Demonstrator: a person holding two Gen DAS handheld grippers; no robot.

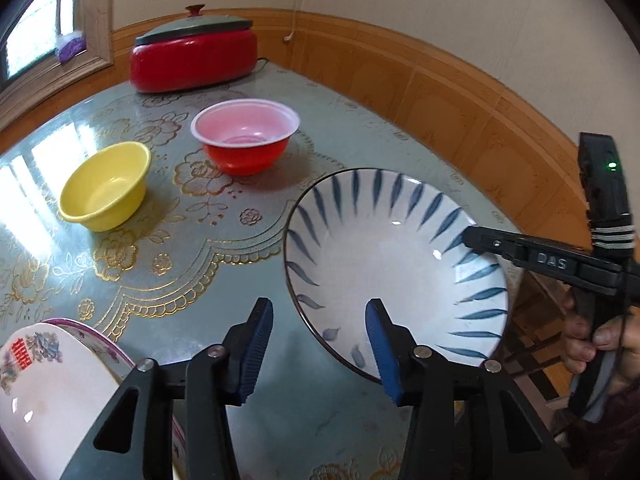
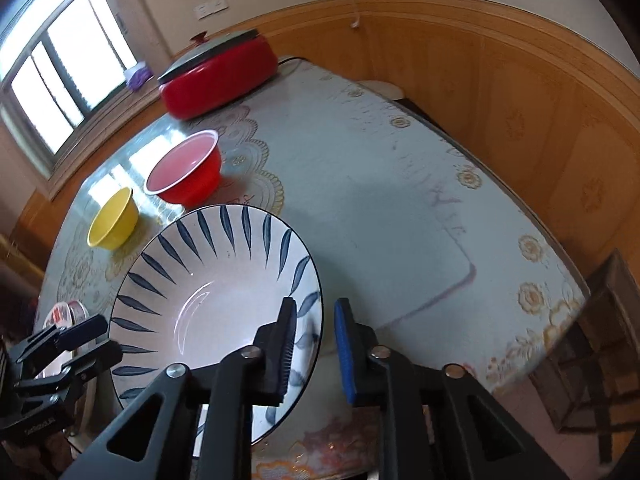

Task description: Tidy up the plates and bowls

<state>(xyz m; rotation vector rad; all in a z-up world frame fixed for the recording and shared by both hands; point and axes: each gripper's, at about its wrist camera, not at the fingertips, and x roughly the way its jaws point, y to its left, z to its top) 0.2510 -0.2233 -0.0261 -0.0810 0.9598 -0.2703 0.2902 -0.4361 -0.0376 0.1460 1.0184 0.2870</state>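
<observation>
A white plate with blue leaf marks is held tilted above the table. My right gripper is shut on its right rim, one finger inside and one outside; it also shows in the left wrist view. My left gripper is open and empty, its jaws straddling the plate's near rim; it also shows in the right wrist view. A yellow bowl and a red bowl with a white inside stand further back. White plates with red characters lie at lower left.
A red pot with a grey-green lid stands at the table's far end. The table has a floral glossy cover. Wooden wall panelling runs along its right side. A wooden stool stands at lower right.
</observation>
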